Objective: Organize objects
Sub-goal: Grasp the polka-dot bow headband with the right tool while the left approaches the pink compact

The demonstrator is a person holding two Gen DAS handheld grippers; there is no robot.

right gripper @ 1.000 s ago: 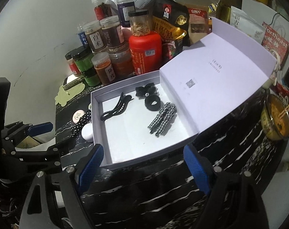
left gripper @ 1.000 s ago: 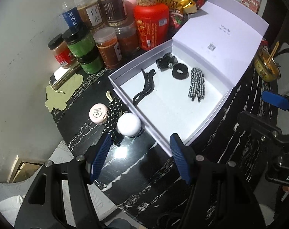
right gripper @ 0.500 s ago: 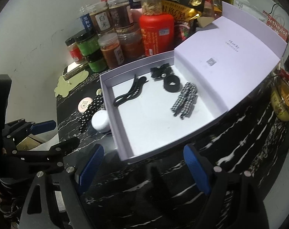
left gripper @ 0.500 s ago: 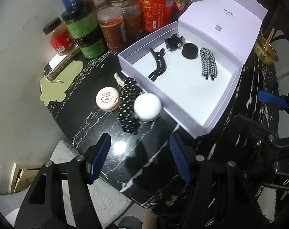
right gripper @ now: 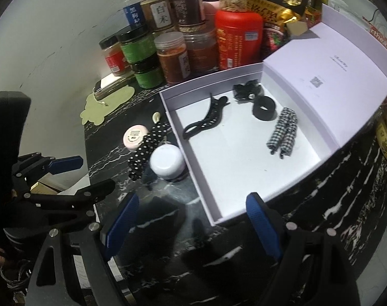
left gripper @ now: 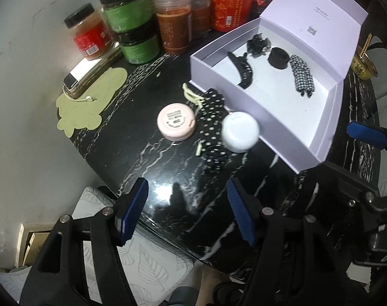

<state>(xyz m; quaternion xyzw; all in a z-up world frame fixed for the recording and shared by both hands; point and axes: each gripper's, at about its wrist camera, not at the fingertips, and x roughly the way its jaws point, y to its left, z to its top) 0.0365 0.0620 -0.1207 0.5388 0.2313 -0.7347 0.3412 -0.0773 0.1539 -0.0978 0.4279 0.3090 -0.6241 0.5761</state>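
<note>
Two open tools [left gripper: 187,211] [right gripper: 191,225], white jar [left gripper: 240,135] just beyond left tool

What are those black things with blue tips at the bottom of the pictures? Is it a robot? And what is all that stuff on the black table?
It is no robot. A person holds two grabbing tools, one in each hand, and each tool carries a camera looking along its two fingers. One picture comes from the left gripper, the other from the right gripper. The blue tips are their finger pads. Both stand open and hold nothing.

On the black marble table sits an open white box with a long black hair claw, a small black clip, a black hair band and a checked hair clip inside. Beside the box lie a white jar, a pink round compact and a spotted hair piece. Food jars stand behind.
</note>
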